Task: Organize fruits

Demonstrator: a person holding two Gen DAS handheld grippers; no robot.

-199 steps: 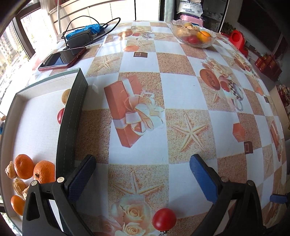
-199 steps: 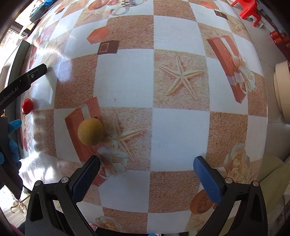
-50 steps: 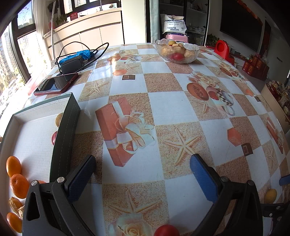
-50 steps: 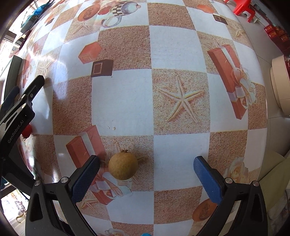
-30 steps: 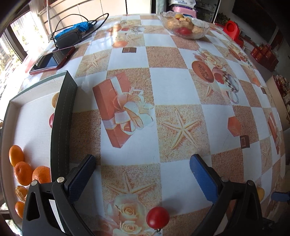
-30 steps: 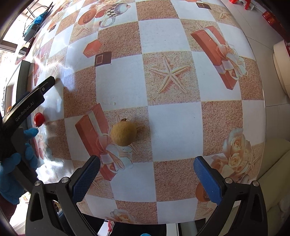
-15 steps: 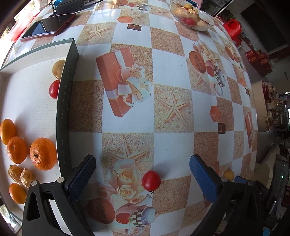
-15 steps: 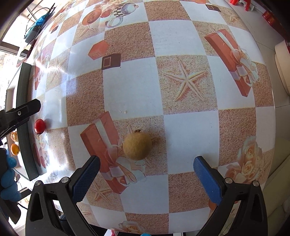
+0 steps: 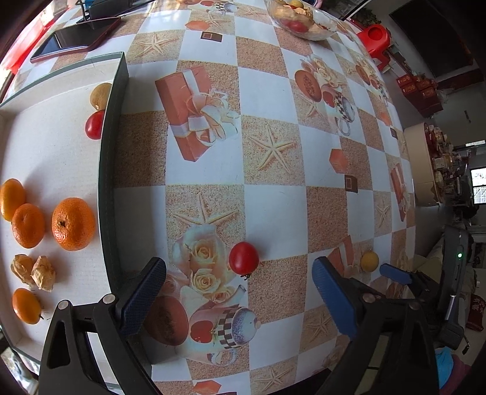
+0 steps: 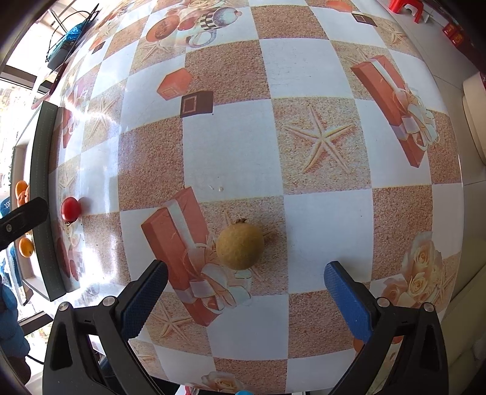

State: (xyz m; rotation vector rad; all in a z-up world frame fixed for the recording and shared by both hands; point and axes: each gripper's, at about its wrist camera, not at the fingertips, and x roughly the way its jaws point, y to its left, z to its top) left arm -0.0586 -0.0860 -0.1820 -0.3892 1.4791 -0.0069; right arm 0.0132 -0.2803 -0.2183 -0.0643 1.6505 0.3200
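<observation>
Fruit is already lying sorted in the tray [image 9: 106, 170]: mandarins [image 9: 73, 223], a tomato, what may be dried pieces. Two are waiting outside. The left gripper [image 9: 240, 288] is closing around the cherry tomato [image 9: 243, 256], not touching; the right gripper [image 10: 243, 291] is hovering wide open over the yellow fruit [image 10: 240, 247].

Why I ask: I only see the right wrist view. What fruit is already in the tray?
Observer: Several oranges lie grouped in the tray, the biggest beside its dark wall.
Operator: Any tomato inside?
Observer: Yes, one tomato against that wall, with a yellow fruit just beyond it.
Operator: Fruit elsewhere?
Observer: A glass bowl of fruit stands at the far end of the table.
</observation>
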